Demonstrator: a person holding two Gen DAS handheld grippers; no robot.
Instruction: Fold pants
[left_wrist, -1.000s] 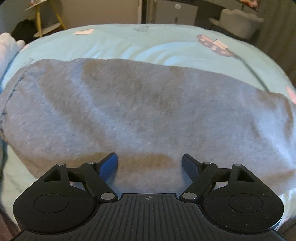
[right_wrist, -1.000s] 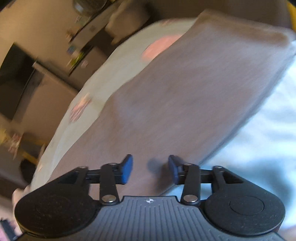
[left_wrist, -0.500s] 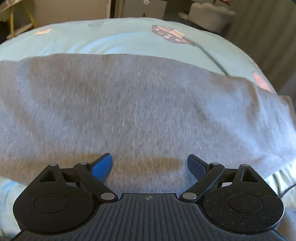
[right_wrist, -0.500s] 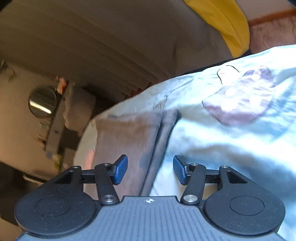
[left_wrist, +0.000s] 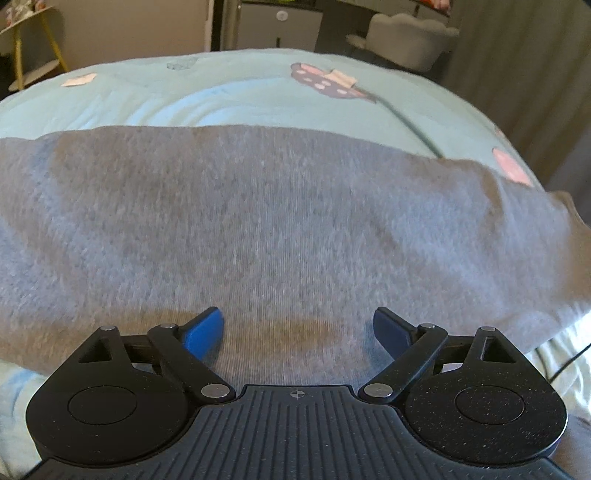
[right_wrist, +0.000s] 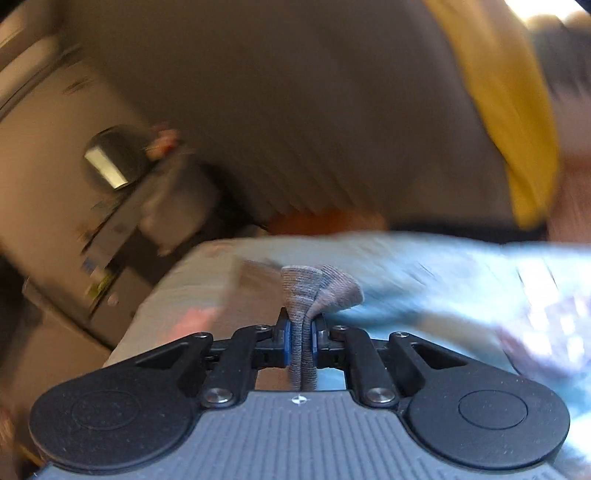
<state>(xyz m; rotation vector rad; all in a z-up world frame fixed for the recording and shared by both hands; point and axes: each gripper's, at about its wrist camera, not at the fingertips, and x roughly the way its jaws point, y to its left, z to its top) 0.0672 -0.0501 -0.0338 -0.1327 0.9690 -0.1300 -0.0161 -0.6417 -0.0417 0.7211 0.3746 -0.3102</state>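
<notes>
The grey pants (left_wrist: 280, 229) lie spread across a light blue bed sheet (left_wrist: 221, 96), filling the middle of the left wrist view. My left gripper (left_wrist: 297, 326) is open, its blue pads just above the near part of the fabric, holding nothing. My right gripper (right_wrist: 300, 334) is shut on a bunched end of the grey pants (right_wrist: 314, 291), which sticks out past the pads. The right wrist view is blurred by motion.
The sheet has a purple and pink print (left_wrist: 328, 83). A grey armchair (left_wrist: 410, 40), a cabinet (left_wrist: 280, 22) and a yellow-legged stand (left_wrist: 33, 44) are beyond the bed. A curtain (right_wrist: 295, 110) and yellow fabric (right_wrist: 517, 129) show behind the bed edge.
My right gripper has closed on the end of the pants; it was open half a second ago. My left gripper has stayed open and shifted slightly over the fabric.
</notes>
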